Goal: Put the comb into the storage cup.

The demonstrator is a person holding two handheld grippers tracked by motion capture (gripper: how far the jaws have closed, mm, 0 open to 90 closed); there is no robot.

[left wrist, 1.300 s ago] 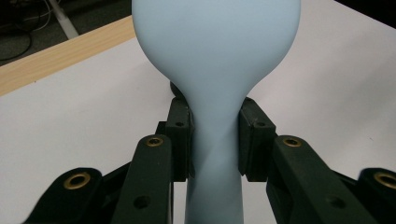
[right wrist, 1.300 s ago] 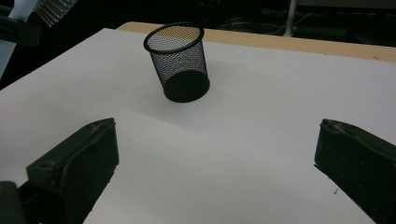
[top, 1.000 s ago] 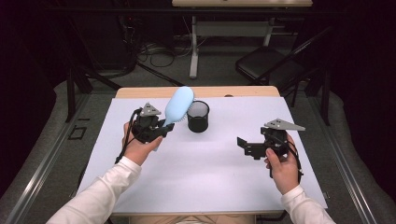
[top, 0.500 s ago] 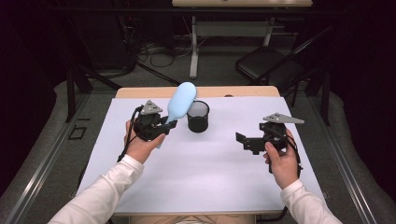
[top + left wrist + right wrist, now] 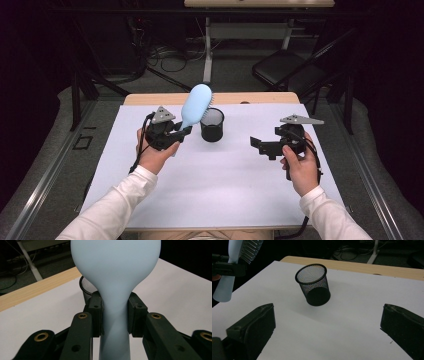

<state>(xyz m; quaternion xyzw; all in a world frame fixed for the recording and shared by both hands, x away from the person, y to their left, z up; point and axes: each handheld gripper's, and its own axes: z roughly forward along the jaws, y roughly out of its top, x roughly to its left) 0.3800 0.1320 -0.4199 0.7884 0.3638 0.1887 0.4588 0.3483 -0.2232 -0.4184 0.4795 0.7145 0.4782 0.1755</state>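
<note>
Up high, the camera looks down on a white bench [image 5: 215,185]. The left gripper [image 5: 181,132] holds a pale blue plastic hairbrush [image 5: 195,104] by its thin neck. The brush stands tilted, with its round head up and leaning toward the black wire-mesh cup [image 5: 212,124]. The cup sits on the bench just beside the brush, on its right. So the left hand is the nearer one to the cup. I think the brush has to be tipped and dropped into the cup. The right gripper [image 5: 257,143] waits well apart from the cup, and its jaws stand wide with nothing in them.

Next, the left gripper view shows the smooth, matte brush [image 5: 115,290] squeezed between two black pads [image 5: 96,313]. A bit of the cup rim [image 5: 84,287] peeks out behind it.

Last, the right gripper view shows the cup [image 5: 313,285] standing upright, round and full of tiny holes. The brush [image 5: 235,262] is at the far left, with its bristles facing the cup.
</note>
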